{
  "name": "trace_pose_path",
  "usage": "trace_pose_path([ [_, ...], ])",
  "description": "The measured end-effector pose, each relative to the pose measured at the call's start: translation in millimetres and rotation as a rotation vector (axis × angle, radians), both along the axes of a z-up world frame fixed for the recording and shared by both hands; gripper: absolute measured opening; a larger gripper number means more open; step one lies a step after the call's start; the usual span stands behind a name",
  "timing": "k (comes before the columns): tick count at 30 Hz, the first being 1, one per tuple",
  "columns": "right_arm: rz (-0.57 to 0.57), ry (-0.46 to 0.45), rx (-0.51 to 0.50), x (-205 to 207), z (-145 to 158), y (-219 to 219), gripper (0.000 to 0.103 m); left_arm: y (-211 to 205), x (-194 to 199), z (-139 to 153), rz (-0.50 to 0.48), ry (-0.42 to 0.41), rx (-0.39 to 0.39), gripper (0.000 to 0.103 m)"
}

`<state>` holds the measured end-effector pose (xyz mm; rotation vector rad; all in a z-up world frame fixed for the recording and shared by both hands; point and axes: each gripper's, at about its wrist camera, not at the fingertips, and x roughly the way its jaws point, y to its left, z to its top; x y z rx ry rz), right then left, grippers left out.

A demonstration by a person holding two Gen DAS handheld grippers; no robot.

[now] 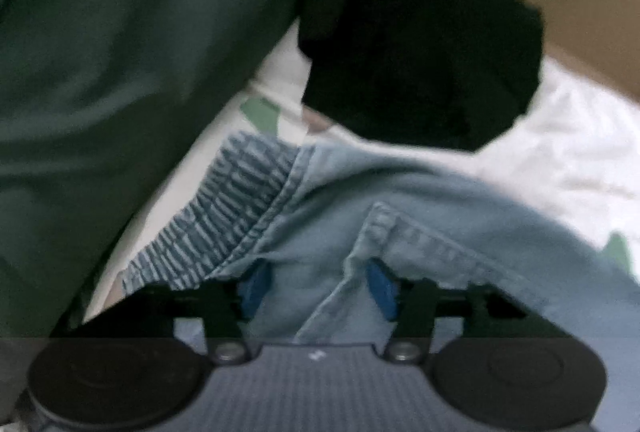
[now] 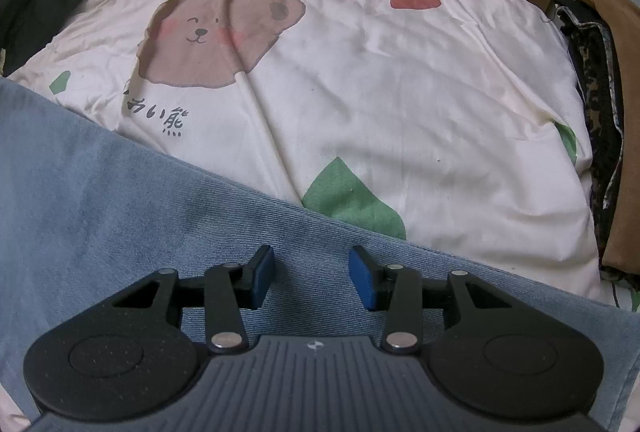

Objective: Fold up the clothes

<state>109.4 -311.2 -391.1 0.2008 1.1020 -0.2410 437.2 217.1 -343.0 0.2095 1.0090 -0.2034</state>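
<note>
Left claw [image 1: 314, 290] half open over the jeans [image 1: 420, 200] – waistband ahead-left, nothing gripped; right claw [image 2: 312, 282] likewise.

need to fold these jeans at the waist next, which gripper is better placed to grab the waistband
Left. The left gripper sits open beside the jeans' elastic waistband; the right gripper hovers over plain denim.

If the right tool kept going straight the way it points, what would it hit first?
Most likely the light blue denim garment, which fills the gap between the right tool's open pads. The cream bear-print bedding lies beyond its edge. How near the fabric is cannot be told.
</note>
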Motion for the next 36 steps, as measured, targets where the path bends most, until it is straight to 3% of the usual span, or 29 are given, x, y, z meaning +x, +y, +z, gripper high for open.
trace_pose_path([
  [6,-0.005,-0.002,0.0,0,0,1,0.049,-6,7,21,0.013,-0.115,-0.054,0.044],
  [11,-0.005,-0.001,0.0,0,1,1,0.049,-14,28,9,0.058,-0.127,-0.052,0.03],
  [13,-0.007,-0.002,0.002,0,1,0,0.049,-12,35,2,0.093,-0.125,-0.055,0.018],
  [16,-0.018,-0.003,0.028,-1,1,-4,0.048,-10,41,-8,0.133,-0.122,-0.078,0.018],
  [24,-0.024,-0.002,0.034,0,1,-6,0.048,-23,49,-26,0.15,-0.144,0.001,0.018],
  [33,-0.032,0.006,0.015,-18,5,-21,0.048,-27,47,-2,0.166,-0.156,0.006,0.02],
  [36,-0.063,0.014,-0.015,-30,7,-33,0.048,-30,42,12,0.172,-0.145,-0.004,0.032],
])
